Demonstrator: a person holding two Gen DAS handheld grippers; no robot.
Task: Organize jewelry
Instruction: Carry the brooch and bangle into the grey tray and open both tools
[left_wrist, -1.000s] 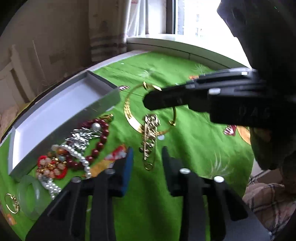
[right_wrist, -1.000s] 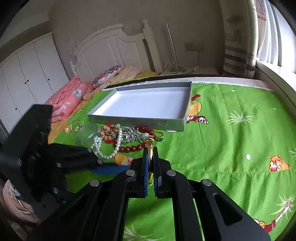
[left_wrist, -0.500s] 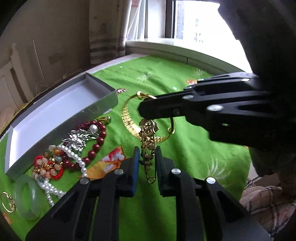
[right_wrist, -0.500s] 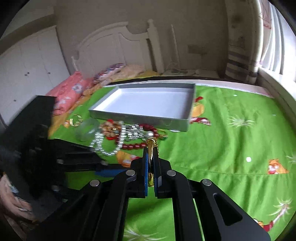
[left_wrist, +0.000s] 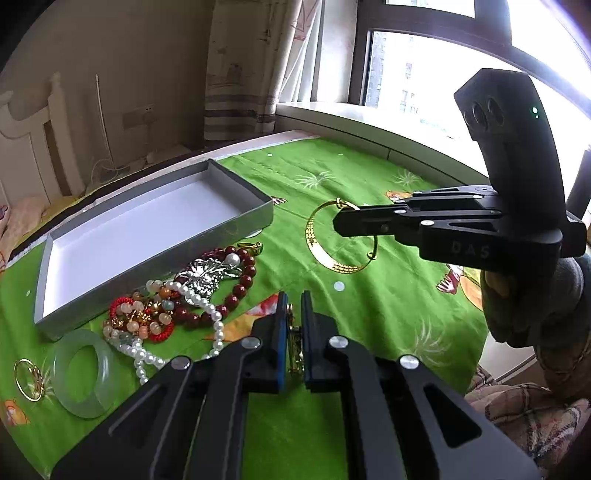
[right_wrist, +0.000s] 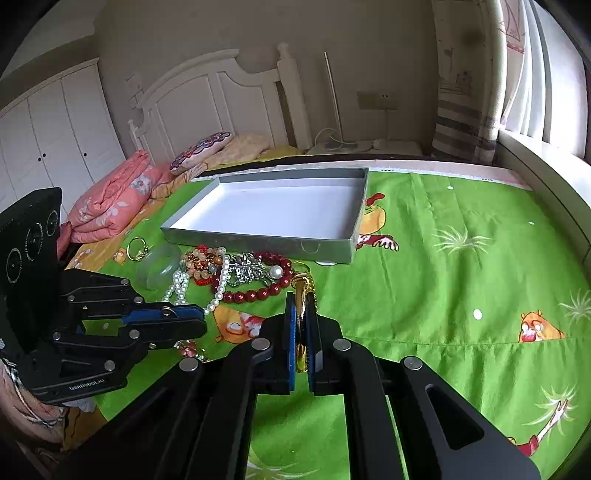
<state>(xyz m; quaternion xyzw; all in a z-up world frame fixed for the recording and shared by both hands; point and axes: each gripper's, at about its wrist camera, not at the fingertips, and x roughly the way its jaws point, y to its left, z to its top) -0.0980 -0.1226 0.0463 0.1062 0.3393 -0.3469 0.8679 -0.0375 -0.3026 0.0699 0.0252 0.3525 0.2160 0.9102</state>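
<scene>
My left gripper (left_wrist: 293, 299) is shut on a gold filigree pendant (left_wrist: 294, 345), held above the green cloth. My right gripper (right_wrist: 303, 301) is shut on a gold collar necklace (right_wrist: 302, 295), which hangs from its tip in the left wrist view (left_wrist: 325, 251). The right gripper (left_wrist: 338, 223) shows there too, and the left gripper (right_wrist: 201, 319) shows in the right wrist view. A grey tray with a white floor (left_wrist: 236, 218) (right_wrist: 258, 242) lies empty. Beside it is a pile: dark red bead bracelet (left_wrist: 242, 284), pearl strand (left_wrist: 218, 332), silver brooch (left_wrist: 207, 273).
A pale green jade bangle (left_wrist: 83, 373) and a thin gold ring (left_wrist: 27, 376) lie left of the pile. A small green-stone ring (left_wrist: 253, 246) sits by the tray. Folded pink bedding (right_wrist: 110, 206) and a headboard (right_wrist: 207, 99) stand behind; a window sill (left_wrist: 369, 122) runs on the right.
My left gripper closed on the gold pendant that hung below the necklace. Both grippers have lifted, and the pendant now sits apart from the necklace in the right gripper.
</scene>
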